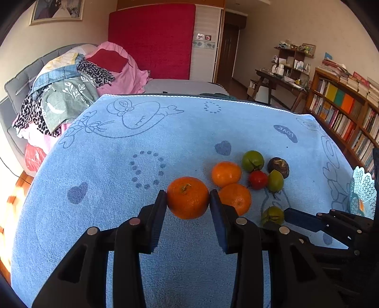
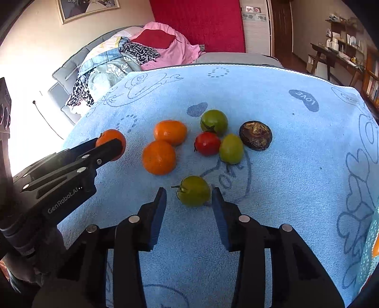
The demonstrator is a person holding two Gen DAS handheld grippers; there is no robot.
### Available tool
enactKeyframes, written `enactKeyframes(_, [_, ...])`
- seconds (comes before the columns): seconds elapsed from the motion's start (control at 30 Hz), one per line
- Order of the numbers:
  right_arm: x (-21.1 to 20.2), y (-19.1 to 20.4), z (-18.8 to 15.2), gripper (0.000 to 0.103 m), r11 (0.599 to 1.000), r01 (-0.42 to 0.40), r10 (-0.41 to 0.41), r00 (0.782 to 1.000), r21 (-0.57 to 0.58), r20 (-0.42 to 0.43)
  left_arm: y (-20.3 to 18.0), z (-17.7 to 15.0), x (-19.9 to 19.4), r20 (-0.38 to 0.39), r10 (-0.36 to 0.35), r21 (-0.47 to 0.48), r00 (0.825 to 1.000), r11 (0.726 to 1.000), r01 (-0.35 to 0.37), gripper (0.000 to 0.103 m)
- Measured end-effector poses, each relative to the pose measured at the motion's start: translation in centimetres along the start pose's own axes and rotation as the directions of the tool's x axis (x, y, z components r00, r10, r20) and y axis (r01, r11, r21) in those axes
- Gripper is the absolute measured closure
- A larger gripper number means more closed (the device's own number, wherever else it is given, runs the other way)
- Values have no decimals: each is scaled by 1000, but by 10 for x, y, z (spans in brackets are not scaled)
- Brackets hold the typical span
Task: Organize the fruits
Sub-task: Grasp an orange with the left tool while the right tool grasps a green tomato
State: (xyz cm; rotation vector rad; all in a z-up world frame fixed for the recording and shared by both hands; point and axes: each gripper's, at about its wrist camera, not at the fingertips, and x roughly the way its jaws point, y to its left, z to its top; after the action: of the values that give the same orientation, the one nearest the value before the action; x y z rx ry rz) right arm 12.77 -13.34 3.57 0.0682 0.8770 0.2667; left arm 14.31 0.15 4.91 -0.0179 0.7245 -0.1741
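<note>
Black finger linkages fill the bottom of both wrist views. Left gripper [image 1: 187,201]: both pads pressed against the sides of an orange mandarin [image 1: 187,197], stem facing up and slightly toward the camera; whether the fruit is lifted off the cloth cannot be told. Right gripper [image 2: 188,200]: fingers spread, a green tomato [image 2: 194,194] between them, right finger touching or nearly touching it, left finger apart from it. Its stem end points left, so its axis runs roughly across the fingers.

Surface: light blue terry towel [image 1: 118,165] printed with darker blue hearts, dotted rings, cartoon outlines and a "LOVE" patch.

Beyond the right gripper, on the towel, a tight cluster: two mandarins [image 2: 159,157] touching each other; just right of them a red tomato [image 2: 207,143], a yellow-green fruit [image 2: 231,148] and a second green tomato [image 2: 214,122], all close together; a dark brown wrinkled fruit [image 2: 255,135] at the far right of the cluster. Pale blue lattice basket [image 1: 363,192] at the towel's right edge.

Room, farther back: grey bed heaped with clothes [image 1: 71,87], red panel [image 1: 151,40] on the far wall, framed picture [image 1: 58,10], wooden desk [image 1: 279,80], bookshelf [image 1: 343,111] at right.
</note>
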Motion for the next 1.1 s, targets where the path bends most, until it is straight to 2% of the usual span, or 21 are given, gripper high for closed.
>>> enactKeyframes(0.13, [6, 1, 1, 66, 1000, 26, -26, 1000, -12, 7, 0, -1, 1, -2, 3, -3, 1000, 1000, -3, 65])
enactKeyframes(0.5, [-5, -2, -4, 69, 1000, 18, -18, 999, 22, 34, -6, -2, -3, 12, 13, 13, 1000, 1000, -13, 65])
enactKeyframes(0.6, [-14, -3, -7, 76, 999, 11, -13, 999, 38, 49, -7, -2, -6, 22, 20, 18, 1000, 1000, -21, 65])
enactKeyframes(0.73, [-22, -4, -10, 76, 999, 5, -7, 998, 47, 57, -9, -2, -8, 28, 23, 23, 999, 999, -23, 65])
enactKeyframes(1.1, [-5, 6, -6, 74, 999, -13, 13, 1000, 31, 19, -7, -2, -10, 31, 21, 13, 999, 1000, -21, 65])
